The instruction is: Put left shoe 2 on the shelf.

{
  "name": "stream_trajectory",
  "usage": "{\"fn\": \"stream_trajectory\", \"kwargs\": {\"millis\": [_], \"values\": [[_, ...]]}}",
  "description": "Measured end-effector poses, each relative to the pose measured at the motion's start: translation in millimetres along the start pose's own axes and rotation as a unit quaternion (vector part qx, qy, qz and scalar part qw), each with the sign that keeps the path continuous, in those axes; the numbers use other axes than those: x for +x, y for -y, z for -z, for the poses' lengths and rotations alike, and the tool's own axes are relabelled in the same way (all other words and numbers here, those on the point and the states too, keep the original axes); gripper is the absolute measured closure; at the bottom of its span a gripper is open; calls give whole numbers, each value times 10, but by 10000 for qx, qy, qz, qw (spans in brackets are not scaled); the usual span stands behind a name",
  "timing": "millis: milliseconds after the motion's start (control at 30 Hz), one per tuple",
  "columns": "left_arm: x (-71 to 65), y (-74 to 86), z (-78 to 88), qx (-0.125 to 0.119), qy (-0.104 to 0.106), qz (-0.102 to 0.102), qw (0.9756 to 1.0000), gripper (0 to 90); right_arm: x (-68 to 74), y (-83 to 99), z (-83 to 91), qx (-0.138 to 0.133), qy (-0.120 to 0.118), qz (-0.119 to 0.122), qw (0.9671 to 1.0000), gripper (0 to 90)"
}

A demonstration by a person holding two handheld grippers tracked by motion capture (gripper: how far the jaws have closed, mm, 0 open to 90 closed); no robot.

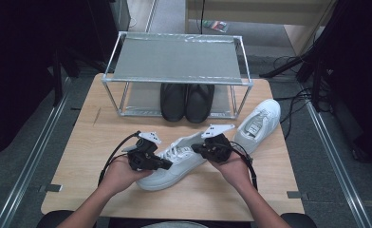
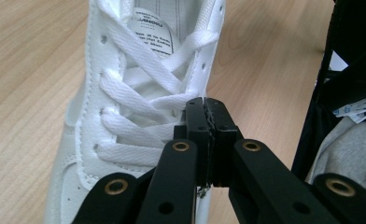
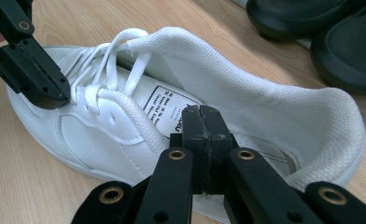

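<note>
White sneaker (image 1: 177, 164) lies on its sole near the middle of the wooden surface (image 1: 79, 152), its toe toward 7 o'clock and its heel toward 1 o'clock in the high view; its laces (image 2: 139, 100) are threaded and crossed over the tongue, where a printed label (image 2: 154, 36) shows. The left tool (image 1: 167, 165) comes in from 9 o'clock over the toe half of the sneaker; in the left gripper view its jaws are pressed together just above the lower laces, and I cannot tell whether a lace is caught between them. The right tool (image 1: 195, 149) comes in from 3 o'clock at the collar of the sneaker; in the right gripper view its jaws are pressed together over the opening, with nothing seen between them, and the left tool shows at 10 o'clock beside the laces. A second white sneaker (image 1: 259, 124) lies at 2 o'clock of the first, near it. A metal shoe rack (image 1: 174, 59) stands at 12 o'clock on the surface; a pair of black shoes (image 1: 186, 100) sits side by side on its lower shelf.
</note>
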State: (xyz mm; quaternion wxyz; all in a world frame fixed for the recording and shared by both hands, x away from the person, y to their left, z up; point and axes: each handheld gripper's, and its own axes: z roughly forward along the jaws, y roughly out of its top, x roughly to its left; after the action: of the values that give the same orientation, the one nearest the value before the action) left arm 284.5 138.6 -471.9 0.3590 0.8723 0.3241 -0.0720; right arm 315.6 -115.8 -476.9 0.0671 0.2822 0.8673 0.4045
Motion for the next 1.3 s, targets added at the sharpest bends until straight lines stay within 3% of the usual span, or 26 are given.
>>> {"fn": "stream_trajectory", "kwargs": {"millis": [267,433,567,700,933,1100,1300], "values": [[49,-1,24,7,-151,-49,9999,900,42,21,-8,44,-127,-59,9999,900],[150,-13,64,-31,-174,59,9998,900,157,33,-10,126,-281,70,9995,900],[193,-55,55,-6,-213,-6,9998,900,224,56,5,157,-394,60,9991,900],[220,-93,39,26,-227,-70,9997,900,260,82,62,225,-315,21,9992,900],[279,-178,9,48,-366,-188,9991,900,339,136,151,370,-441,71,9983,900],[320,-209,-3,-12,-401,-185,9990,900,413,149,166,421,-453,112,9980,900],[310,-198,72,-108,-380,-83,9992,900,366,125,216,301,-352,77,9989,900]]}}
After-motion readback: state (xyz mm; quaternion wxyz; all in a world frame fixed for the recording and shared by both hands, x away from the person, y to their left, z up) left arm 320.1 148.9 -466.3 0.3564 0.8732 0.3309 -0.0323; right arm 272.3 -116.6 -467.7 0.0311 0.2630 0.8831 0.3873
